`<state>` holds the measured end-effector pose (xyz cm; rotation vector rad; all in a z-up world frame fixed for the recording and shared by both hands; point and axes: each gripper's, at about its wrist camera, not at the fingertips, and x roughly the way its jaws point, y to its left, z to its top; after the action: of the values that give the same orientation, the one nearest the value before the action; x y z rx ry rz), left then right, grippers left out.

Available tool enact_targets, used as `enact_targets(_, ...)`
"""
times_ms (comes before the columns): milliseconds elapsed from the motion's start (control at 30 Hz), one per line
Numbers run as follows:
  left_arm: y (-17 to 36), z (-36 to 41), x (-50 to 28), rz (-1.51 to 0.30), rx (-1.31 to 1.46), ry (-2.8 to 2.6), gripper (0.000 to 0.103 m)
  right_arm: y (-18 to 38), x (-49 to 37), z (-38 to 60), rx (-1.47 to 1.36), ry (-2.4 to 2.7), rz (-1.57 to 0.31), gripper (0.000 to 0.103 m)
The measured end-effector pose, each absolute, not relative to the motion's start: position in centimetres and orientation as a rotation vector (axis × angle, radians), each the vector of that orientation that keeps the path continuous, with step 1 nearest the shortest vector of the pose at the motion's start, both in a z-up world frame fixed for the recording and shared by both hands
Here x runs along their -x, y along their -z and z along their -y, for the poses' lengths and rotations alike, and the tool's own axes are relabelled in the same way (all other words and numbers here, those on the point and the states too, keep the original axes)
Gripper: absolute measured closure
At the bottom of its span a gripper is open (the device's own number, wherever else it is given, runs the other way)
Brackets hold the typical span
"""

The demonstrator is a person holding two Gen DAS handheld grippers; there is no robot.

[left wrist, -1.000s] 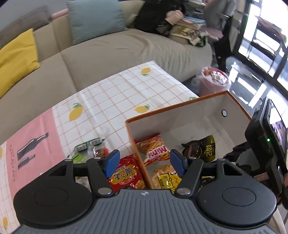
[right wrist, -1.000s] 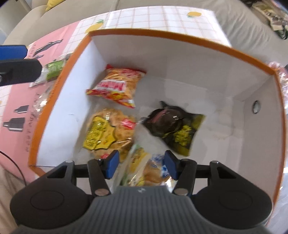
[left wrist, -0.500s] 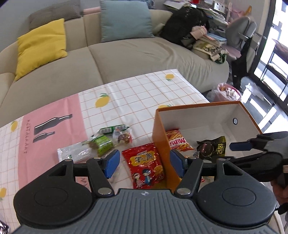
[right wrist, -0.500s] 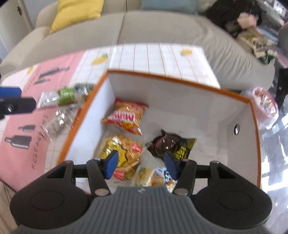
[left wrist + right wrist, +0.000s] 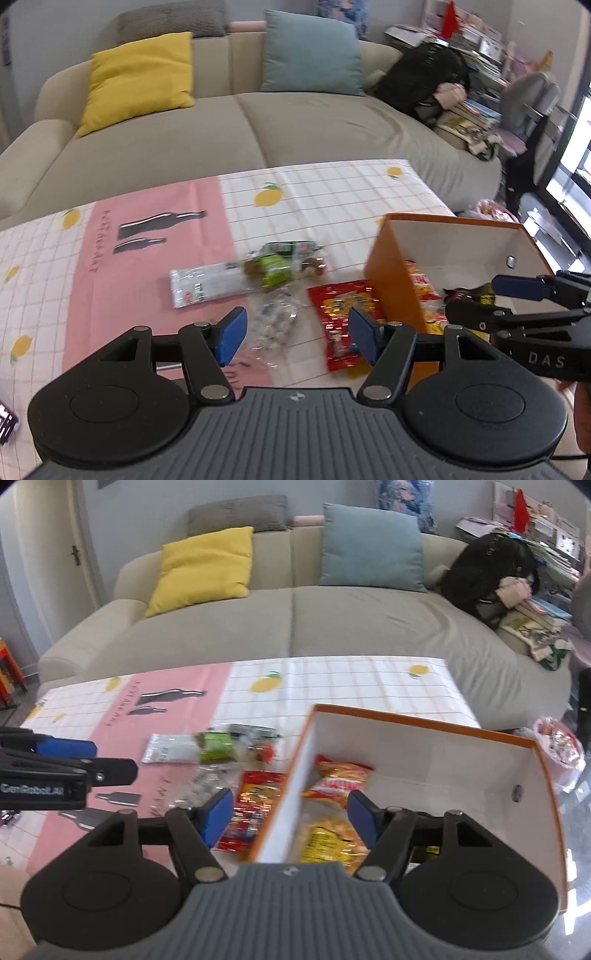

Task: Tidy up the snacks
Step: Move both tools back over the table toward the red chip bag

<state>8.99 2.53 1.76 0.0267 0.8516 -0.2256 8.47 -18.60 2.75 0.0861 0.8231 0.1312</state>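
An orange box point(image 5: 443, 727) with white inner walls stands on the right of the table. It holds a red-orange bag point(image 5: 341, 775), a yellow bag point(image 5: 328, 842) and a dark bag point(image 5: 467, 293). Left of it lie a red snack bag point(image 5: 340, 317), a clear candy bag point(image 5: 277, 325), a green pack point(image 5: 273, 269) and a long white pack point(image 5: 207, 284). My left gripper point(image 5: 295, 334) hovers open above the red and clear bags, holding nothing. My right gripper point(image 5: 290, 816) hangs over the box's left wall, its jaws opening and empty.
The table wears a pink and white checked cloth point(image 5: 332, 195) with lemon prints. Behind it runs a beige sofa point(image 5: 295, 627) with a yellow cushion point(image 5: 207, 565), a teal cushion point(image 5: 373, 546) and a black backpack point(image 5: 487, 572). A pink bin bag point(image 5: 561, 749) sits right of the box.
My right gripper rose up and back out of the box and its jaws widened; the pack seen between them earlier is out of view. My left gripper swung left, from the box to the loose snacks.
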Motion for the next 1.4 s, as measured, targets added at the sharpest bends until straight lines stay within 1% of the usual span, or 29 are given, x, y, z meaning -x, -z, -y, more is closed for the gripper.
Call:
enact_targets(267, -0.4, -7.2, -9.4, -0.866, 0.052, 0.157, 0.029, -2.1, -10.1, 13.0, -0.019, -0.228, -0.812, 0.036)
enact_targets(500, 1.6, -10.5, -10.1, -0.92, 0.165, 0.125, 0.029, -0.7, -12.1, 9.3, 0.049, -0.259, -0.837, 0.036)
enact_targets(833, 5.6, -12.7, -11.4, -1.039, 0.225, 0.123, 0.029, 3.0, -15.8, 7.3, 0.151, -0.293, -0.987, 0.036)
enact_targets(1000, 7.1, -12.4, -12.2, -1.066, 0.233, 0.168, 0.029, 4.5, -17.1, 7.1, 0.174, -0.322, -1.021, 0.037)
enact_targets(1067, 7.4, -11.7, -12.7, -1.068, 0.204, 0.21, 0.029, 4.9, -17.9, 7.3, 0.18, -0.33, -1.043, 0.04)
enact_targets(1300, 7.9, -8.4, -14.9, -1.052, 0.024, 0.351, 0.029, 5.8, -21.5, 7.6, 0.272, -0.439, -1.208, 0.04)
enact_targets(1400, 8.5, -7.2, -15.8, -1.043, -0.032, 0.417, 0.029, 6.0, -22.7, 7.6, 0.359, -0.525, -1.268, 0.041)
